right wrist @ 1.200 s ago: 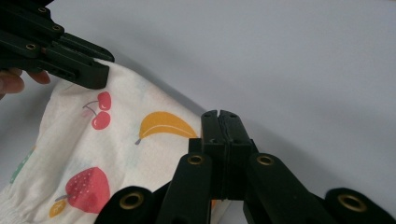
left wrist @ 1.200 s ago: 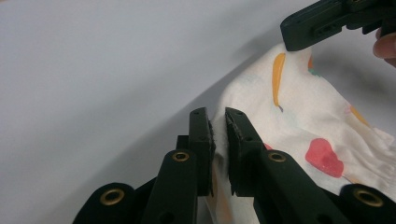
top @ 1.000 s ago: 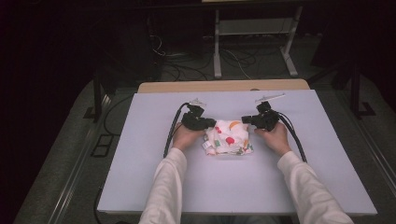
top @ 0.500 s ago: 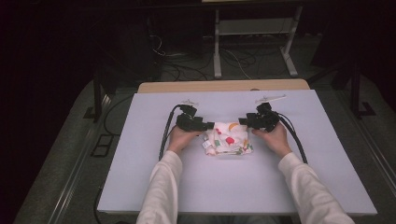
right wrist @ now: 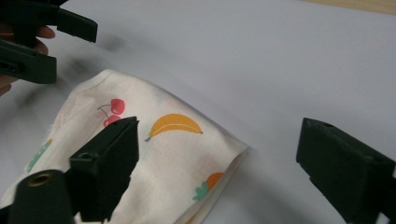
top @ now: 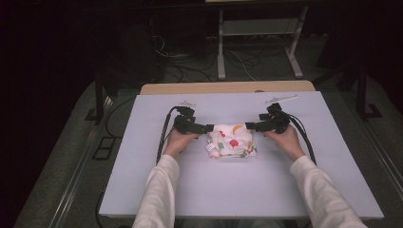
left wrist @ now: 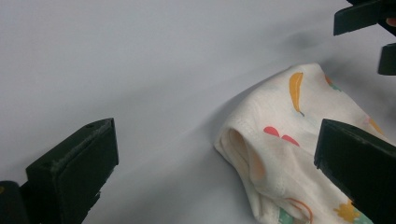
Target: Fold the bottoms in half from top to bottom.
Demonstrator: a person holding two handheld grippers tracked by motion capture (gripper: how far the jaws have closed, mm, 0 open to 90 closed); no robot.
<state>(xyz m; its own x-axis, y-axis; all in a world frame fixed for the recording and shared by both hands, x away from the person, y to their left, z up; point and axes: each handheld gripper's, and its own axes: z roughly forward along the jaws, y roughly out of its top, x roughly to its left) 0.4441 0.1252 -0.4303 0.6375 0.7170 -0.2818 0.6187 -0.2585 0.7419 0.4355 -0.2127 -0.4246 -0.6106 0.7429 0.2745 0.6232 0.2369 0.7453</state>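
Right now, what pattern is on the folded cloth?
Cream cloth printed with fruit: bananas, cherries, an orange. It shows best in the right gripper view.

Cream cloth [top: 232, 141] with fruit print, pale lilac table [top: 228, 190], white sleeves [top: 157, 199]

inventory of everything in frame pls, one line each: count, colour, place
cloth: 1, white with fruit print, folded, middle of the table between the two grippers
table: 1, pale grey top, centre of the high view
wooden board: 1, light brown, along the table's far edge
metal stand: 1, grey, on the floor beyond the table
floor cables: several, dark and white, beyond the table
left gripper: 1, black, at the cloth's left edge, jaws just opened, cloth not clamped
right gripper: 1, black, at the cloth's right edge, jaws just opened, cloth not clamped
sleeves: 2, white, coming in from the bottom
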